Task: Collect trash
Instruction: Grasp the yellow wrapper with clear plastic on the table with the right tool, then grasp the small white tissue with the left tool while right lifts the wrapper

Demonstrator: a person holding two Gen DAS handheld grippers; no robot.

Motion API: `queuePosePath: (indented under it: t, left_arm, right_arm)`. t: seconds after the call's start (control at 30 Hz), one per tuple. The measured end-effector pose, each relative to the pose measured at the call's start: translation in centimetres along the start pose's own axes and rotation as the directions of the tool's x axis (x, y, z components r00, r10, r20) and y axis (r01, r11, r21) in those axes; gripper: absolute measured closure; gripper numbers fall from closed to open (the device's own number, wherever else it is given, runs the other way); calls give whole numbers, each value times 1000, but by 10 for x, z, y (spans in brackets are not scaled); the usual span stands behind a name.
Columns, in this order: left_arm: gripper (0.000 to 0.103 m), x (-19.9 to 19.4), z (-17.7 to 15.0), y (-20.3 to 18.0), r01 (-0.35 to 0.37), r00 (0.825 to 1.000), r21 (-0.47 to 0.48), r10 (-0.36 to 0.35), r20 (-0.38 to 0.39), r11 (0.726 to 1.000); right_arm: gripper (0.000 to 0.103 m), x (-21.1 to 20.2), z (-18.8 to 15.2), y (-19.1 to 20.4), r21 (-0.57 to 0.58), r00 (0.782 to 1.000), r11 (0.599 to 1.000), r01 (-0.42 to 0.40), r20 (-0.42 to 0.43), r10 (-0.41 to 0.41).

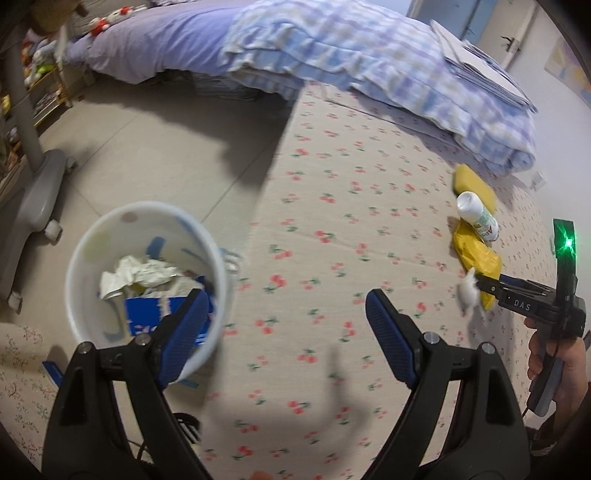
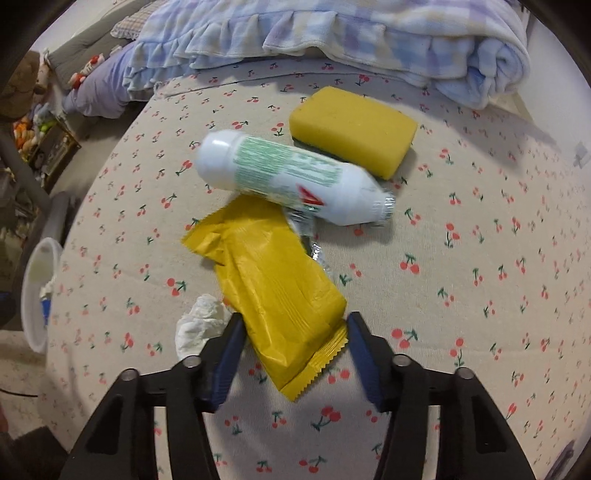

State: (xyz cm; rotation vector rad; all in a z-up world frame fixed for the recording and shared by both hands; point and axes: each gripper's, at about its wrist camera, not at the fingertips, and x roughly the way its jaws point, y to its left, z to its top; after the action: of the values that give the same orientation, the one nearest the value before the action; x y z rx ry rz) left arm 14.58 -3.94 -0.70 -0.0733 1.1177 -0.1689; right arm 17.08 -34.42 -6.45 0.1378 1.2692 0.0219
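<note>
Trash waits on the cherry-print mattress (image 2: 480, 221). Left to right: bin (image 1: 85, 258) on the floor beside the mattress edge; left gripper (image 1: 284, 325) fingers spread, empty; right gripper (image 2: 295, 354) fingers straddle the yellow wrapper (image 2: 273, 280), seemingly not yet pinching. Next: squeeze, lift.

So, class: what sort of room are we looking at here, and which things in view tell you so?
Most likely a bedroom. A bed with a purple sheet carries a checked ruffled blanket, soft toys sit at its far end, and a cherry-print mattress cover fills the foreground.
</note>
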Motion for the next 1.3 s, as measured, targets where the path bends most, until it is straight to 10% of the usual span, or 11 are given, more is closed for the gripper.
queuePosePath:
  t: [0.4,0.63,0.9,1.3]
  left_arm:
    - [17,35,-4,-110,165,986,165,-157,-55,973]
    - [40,61,-11,-167,245,969,240,-228,-97,939]
    - [71,82,-15,-187,223,974,272,-205,-95,936]
    - [85,72,-11,-181,245,969,273,-230,-87,930]
  right_arm:
    - [63,-42,-32,-41,64,995,994,-93,32,91]
    - [63,-46,-52,-71,118,997,990,-80,19,78]
    - [64,-50,-60,-91,146,998,987,-66,17,64]
    - [75,-53,-62,-93,149,995,983,-103,16,102]
